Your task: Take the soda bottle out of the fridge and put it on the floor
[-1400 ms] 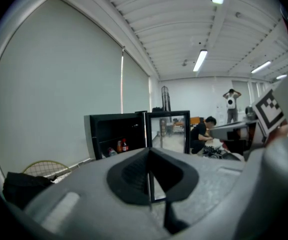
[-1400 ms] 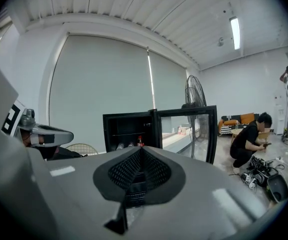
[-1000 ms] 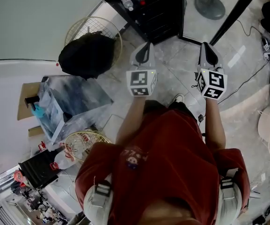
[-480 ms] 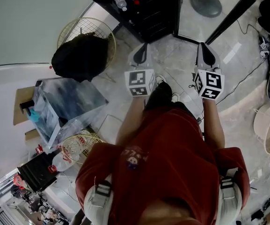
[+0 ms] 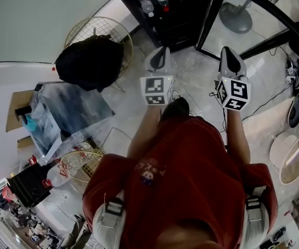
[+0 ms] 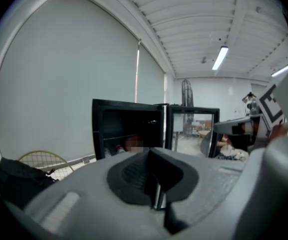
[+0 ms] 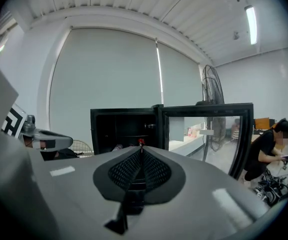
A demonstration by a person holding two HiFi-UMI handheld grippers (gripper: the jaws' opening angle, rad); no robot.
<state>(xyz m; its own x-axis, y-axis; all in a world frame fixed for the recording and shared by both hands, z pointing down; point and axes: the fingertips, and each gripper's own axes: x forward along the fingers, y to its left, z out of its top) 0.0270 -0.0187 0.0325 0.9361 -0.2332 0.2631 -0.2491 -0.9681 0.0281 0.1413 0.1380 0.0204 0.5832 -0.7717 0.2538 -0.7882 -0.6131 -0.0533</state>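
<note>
At the upper left of the head view, a black bag (image 5: 89,61) is seen against a wire basket (image 5: 95,19), just beside the left edge of the fridge (image 5: 183,22). The left tongs (image 5: 161,53) are held closed, with nothing between them. Since a second ago the fridge has been brought nearer the tongs, and a shoe (image 5: 176,107) has been set forward. An approach is therefore judged to be under way, with no reach begun. Bottles (image 5: 162,0) are seen inside the fridge at the top centre. The soda bottle is judged to be among them, though which one cannot be told. The right tongs (image 5: 228,56) are likewise closed and empty. Further right the glass door (image 5: 209,19) is swung wide, so the opening is left unobstructed. Bare floor (image 5: 196,71) is left between tongs and fridge for setting the bottle down. A cable (image 5: 271,91) at the right is best avoided.
</note>
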